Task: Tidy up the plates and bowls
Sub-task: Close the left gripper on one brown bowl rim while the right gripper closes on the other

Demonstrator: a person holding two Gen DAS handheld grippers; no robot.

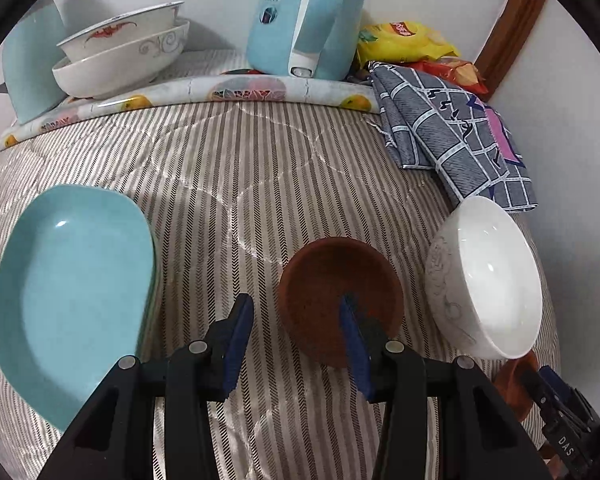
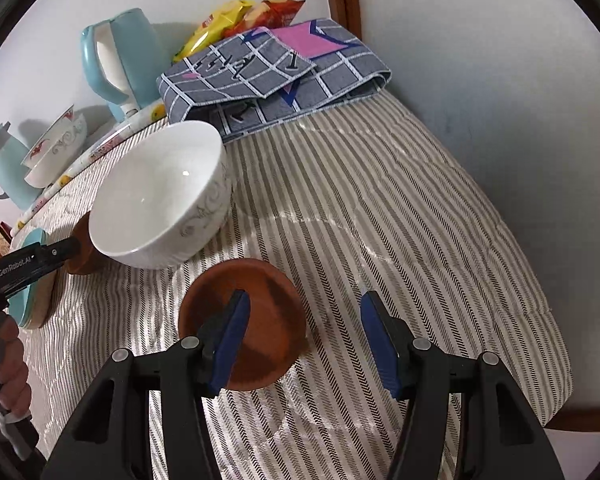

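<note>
A light blue plate [image 1: 75, 288] lies at the left on the striped cloth. A small brown dish [image 1: 332, 292] sits in the middle, with a white bowl [image 1: 484, 276] to its right. My left gripper [image 1: 295, 320] is open, its right finger over the brown dish's rim and its left finger outside it. In the right wrist view a second brown dish [image 2: 255, 320] lies in front of the white bowl [image 2: 159, 196]. My right gripper [image 2: 304, 316] is open, its left finger inside this dish and its right finger outside. Two stacked white bowls [image 1: 119, 52] stand at the back left.
A blue kettle [image 1: 304, 16], a second blue jug [image 1: 31, 64], snack bags [image 1: 404, 40] and a folded grey checked cloth [image 1: 452, 132] line the back by the wall. The table edge falls away at the right [image 2: 556, 360]. The left gripper body [image 2: 23, 264] shows at left.
</note>
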